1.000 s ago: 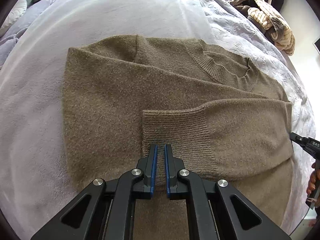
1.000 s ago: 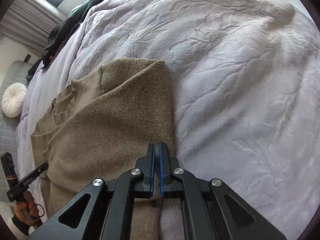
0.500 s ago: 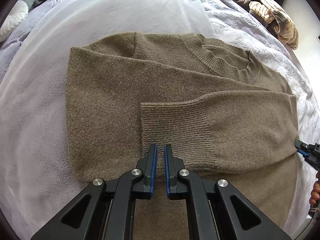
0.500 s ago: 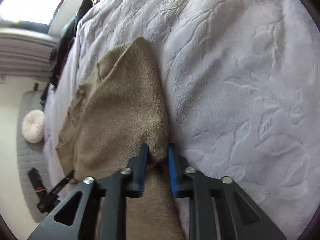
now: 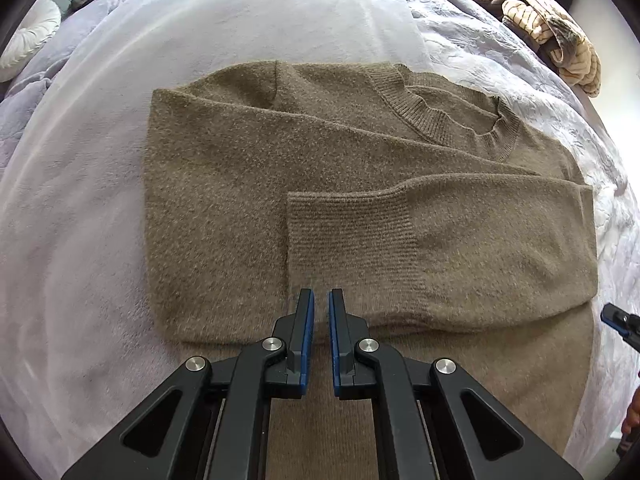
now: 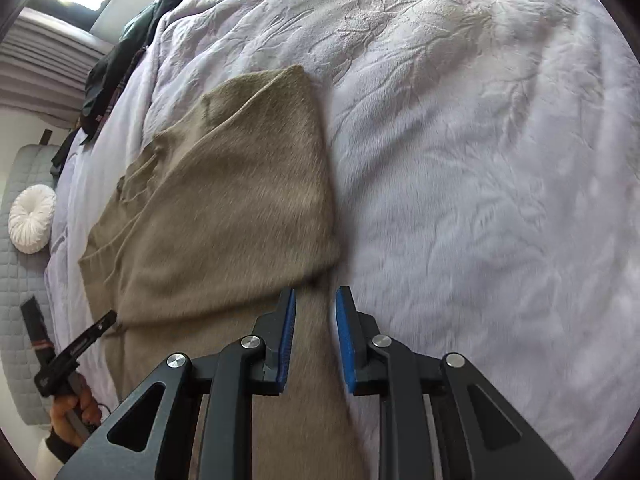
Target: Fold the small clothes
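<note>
An olive-brown knit sweater (image 5: 320, 168) lies flat on the lilac blanket, both sleeves folded across its chest, the ribbed cuff (image 5: 348, 232) on top. My left gripper (image 5: 321, 300) hovers over the sweater's body just below the cuff, its jaws nearly together with a thin gap and nothing between them. In the right wrist view the sweater (image 6: 224, 208) lies left of centre. My right gripper (image 6: 315, 296) is open over the sweater's right edge, holding nothing. The right gripper's tip (image 5: 618, 320) shows at the left view's right edge.
The lilac embossed blanket (image 6: 460, 160) covers the bed. A pile of striped and dark clothes (image 5: 552, 28) lies at the far right corner. A round white cushion (image 6: 32, 220) sits left of the bed. The left gripper and hand (image 6: 68, 364) show in the right view.
My right gripper went from shut to open and let go of the sweater's edge, which now lies flat. My left gripper drew back slightly, still nearly shut.
</note>
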Available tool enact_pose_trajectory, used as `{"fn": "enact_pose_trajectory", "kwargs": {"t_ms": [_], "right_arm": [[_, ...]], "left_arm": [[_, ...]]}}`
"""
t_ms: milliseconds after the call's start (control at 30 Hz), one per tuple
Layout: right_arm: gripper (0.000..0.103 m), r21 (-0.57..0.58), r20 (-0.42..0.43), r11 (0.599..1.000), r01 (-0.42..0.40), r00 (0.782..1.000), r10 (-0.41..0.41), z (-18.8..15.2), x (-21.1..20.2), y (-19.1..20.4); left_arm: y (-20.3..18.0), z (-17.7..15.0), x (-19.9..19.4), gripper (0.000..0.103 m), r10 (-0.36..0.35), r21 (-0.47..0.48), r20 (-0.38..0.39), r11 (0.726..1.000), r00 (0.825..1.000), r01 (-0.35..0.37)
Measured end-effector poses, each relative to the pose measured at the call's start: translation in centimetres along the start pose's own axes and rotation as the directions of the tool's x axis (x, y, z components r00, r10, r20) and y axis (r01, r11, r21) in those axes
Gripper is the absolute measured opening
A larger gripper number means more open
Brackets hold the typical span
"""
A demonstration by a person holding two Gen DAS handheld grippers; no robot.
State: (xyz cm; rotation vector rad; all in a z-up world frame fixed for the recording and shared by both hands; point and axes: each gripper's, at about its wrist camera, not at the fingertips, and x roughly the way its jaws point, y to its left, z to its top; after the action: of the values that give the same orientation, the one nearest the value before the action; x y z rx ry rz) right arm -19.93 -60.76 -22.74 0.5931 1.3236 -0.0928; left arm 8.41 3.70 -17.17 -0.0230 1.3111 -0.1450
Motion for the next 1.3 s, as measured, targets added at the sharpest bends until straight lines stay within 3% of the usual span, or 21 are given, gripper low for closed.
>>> {"fn": "enact_pose_trajectory", "kwargs": {"t_ms": [167, 233, 300, 467, 600, 633, 667, 700, 733, 1067, 1300], "right_arm": [[0.025, 0.009, -0.013, 1.000, -0.024, 1.000, 0.025, -1.7, -0.4, 0.6], [0.036, 0.005, -0.022, 1.000, -0.026, 0.999, 0.027, -2.3, -0.6, 0.9], [0.054, -0.007, -0.022, 1.000, -0.029, 0.999, 0.029, -3.2, -0.7, 1.4], [0.055, -0.034, -0.033, 0.998, -0.047, 0.998, 0.046, -4.5, -1.0, 2.7], [0.066, -0.057, -0.032, 0.996, -0.064, 0.998, 0.062, -5.2, -1.2, 3.6], [0.066, -0.063, -0.034, 0.996, -0.067, 0.997, 0.065, -5.3, -1.3, 3.8], [0.069, -0.070, -0.038, 0.995, -0.072, 0.997, 0.069, -5.5, -1.2, 4.1], [0.073, -0.075, -0.041, 0.994, -0.077, 0.996, 0.074, -5.7, -1.2, 4.3], [0.075, -0.081, -0.044, 0.993, -0.084, 0.996, 0.080, -5.8, -1.2, 4.4], [0.080, -0.117, -0.112, 0.983, -0.144, 0.985, 0.131, -7.0, -1.3, 5.0], [0.080, -0.148, -0.200, 0.966, -0.213, 0.963, 0.181, -8.3, -1.3, 4.3]], "left_arm": [[-0.2, -0.9, -0.9, 0.009, 0.008, 0.004, -0.038, 1.000, 0.999, -0.008], [-0.2, -1.3, -1.2, 0.009, 0.020, 0.008, -0.044, 1.000, 0.999, -0.020], [-0.3, -1.8, -1.7, 0.009, 0.025, 0.007, -0.049, 1.000, 0.998, -0.024], [-0.6, -3.1, -2.6, 0.009, 0.064, 0.019, -0.052, 0.998, 0.997, -0.064], [-0.5, -3.9, -3.3, 0.012, 0.036, -0.009, -0.048, 0.999, 0.998, -0.036], [-0.5, -4.1, -3.4, 0.051, 0.030, -0.019, -0.052, 0.999, 0.998, -0.031], [-0.4, -4.3, -3.5, 0.083, 0.030, -0.028, -0.059, 0.999, 0.998, -0.032], [-0.5, -4.4, -3.7, 0.100, 0.049, -0.039, -0.052, 0.998, 0.997, -0.051], [-0.5, -4.6, -4.3, 0.101, 0.068, -0.043, -0.017, 0.997, 0.998, -0.068], [-1.3, -7.2, -6.9, 0.101, 0.149, -0.018, -0.013, 0.989, 0.989, -0.149], [-2.0, -11.7, -7.9, 0.101, 0.099, -0.067, -0.063, 0.992, 0.993, -0.103]]}}
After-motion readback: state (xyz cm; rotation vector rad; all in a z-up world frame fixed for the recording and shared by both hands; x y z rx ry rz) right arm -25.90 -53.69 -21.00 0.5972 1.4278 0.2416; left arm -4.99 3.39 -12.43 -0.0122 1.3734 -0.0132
